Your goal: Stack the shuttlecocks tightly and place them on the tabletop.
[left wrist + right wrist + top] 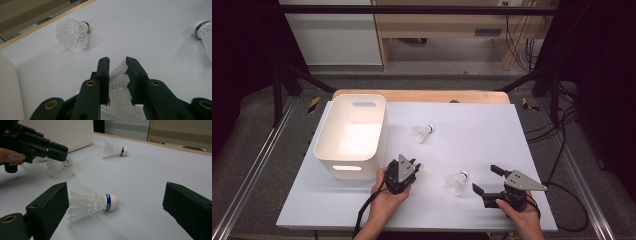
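Three white shuttlecocks lie on the white tabletop (pixel 492 125). My left gripper (pixel 414 167) (pixel 117 62) is shut on the feathered skirt of one shuttlecock (pixel 119 82) (pixel 61 167), low over the table next to the bin's near right corner. The second shuttlecock (pixel 457 183) (pixel 87 202) lies on its side with its cork pointing right, between the wide-apart jaws of my open right gripper (pixel 485 179) (pixel 117 192), untouched. The third shuttlecock (pixel 423 132) (pixel 73 35) (pixel 115 150) rests farther back near the table's middle.
A white plastic bin (pixel 326 135) (pixel 67 132) with handle slots stands at the left of the table, its inside bare. A wooden edge (pixel 422 95) runs along the far side. Black frame rails and cables flank the table.
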Available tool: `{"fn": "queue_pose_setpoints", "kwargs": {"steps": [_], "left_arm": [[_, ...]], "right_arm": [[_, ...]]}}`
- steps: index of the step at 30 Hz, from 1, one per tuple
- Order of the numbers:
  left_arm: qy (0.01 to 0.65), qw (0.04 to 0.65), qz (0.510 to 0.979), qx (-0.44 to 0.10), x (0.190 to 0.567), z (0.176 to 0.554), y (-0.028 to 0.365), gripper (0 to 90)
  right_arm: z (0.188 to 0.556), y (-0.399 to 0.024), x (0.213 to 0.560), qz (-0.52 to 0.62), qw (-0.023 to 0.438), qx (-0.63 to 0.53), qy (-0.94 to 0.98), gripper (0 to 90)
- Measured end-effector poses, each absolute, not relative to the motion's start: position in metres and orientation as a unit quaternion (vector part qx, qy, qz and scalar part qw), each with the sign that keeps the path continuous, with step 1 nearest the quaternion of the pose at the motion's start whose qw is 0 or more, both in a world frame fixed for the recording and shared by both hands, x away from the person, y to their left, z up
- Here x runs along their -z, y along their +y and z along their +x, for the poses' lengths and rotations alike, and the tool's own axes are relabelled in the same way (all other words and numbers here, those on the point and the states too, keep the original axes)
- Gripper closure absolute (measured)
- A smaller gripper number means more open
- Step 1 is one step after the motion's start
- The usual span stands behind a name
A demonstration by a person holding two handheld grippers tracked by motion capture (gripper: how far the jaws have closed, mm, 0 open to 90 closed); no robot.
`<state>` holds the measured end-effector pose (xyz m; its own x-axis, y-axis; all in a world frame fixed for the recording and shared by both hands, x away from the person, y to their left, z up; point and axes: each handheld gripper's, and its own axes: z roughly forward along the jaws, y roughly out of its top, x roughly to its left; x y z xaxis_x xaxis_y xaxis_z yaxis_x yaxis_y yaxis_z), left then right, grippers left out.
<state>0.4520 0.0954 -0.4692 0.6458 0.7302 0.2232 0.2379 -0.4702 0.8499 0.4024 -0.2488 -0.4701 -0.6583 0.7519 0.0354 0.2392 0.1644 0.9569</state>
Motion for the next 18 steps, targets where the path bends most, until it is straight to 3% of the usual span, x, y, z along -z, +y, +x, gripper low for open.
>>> {"fn": "queue_pose_setpoints", "kwargs": {"steps": [9, 18], "left_arm": [[0.329, 0.429, 0.791, -0.287, 0.46, 0.466, 0.091, 88.7], [0.34, 0.424, 0.774, -0.326, 0.447, 0.476, 0.093, 90.0]], "right_arm": [[0.402, -0.249, 0.47, 0.342, 0.232, -0.548, 0.727, 6.9], [0.402, -0.249, 0.47, 0.34, 0.231, -0.548, 0.728, 6.9]]}}
